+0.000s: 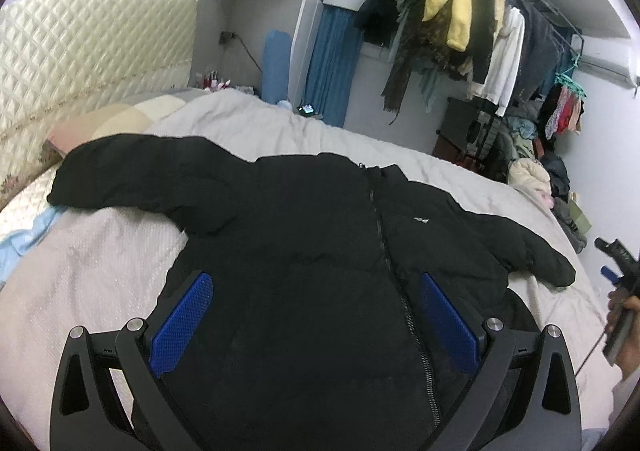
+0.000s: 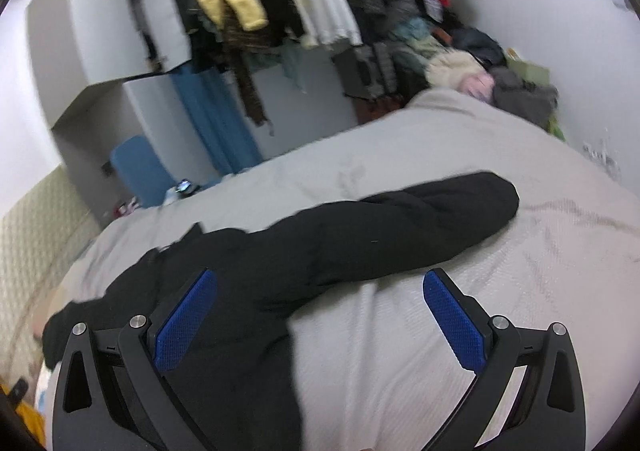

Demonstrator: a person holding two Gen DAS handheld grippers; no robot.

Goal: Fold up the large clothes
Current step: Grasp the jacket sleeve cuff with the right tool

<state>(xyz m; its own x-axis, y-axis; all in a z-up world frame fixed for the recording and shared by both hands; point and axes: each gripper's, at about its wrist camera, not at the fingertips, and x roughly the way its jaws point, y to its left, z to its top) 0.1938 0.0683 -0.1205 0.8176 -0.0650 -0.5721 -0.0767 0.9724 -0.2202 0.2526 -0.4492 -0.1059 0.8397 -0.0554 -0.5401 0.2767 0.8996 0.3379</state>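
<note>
Black jacket (image 1: 304, 235) lies flat on the bed (image 1: 100, 251). My left gripper (image 1: 316, 315) hovers wide open over its hem, holding nothing. My right gripper (image 2: 320, 319), also open and empty, is near its sleeve (image 2: 420, 219).

The left hand-held gripper (image 1: 316, 323) has its two blue-padded fingers (image 1: 182, 325) spread wide apart, gripping nothing. The right hand-held gripper (image 2: 320, 323) is spread just as wide, its blue pads (image 2: 454, 323) facing each other with nothing between them. In the left wrist view, the person's right hand (image 1: 624, 315) shows at the edge, wrapped around that gripper's black handle.
</note>
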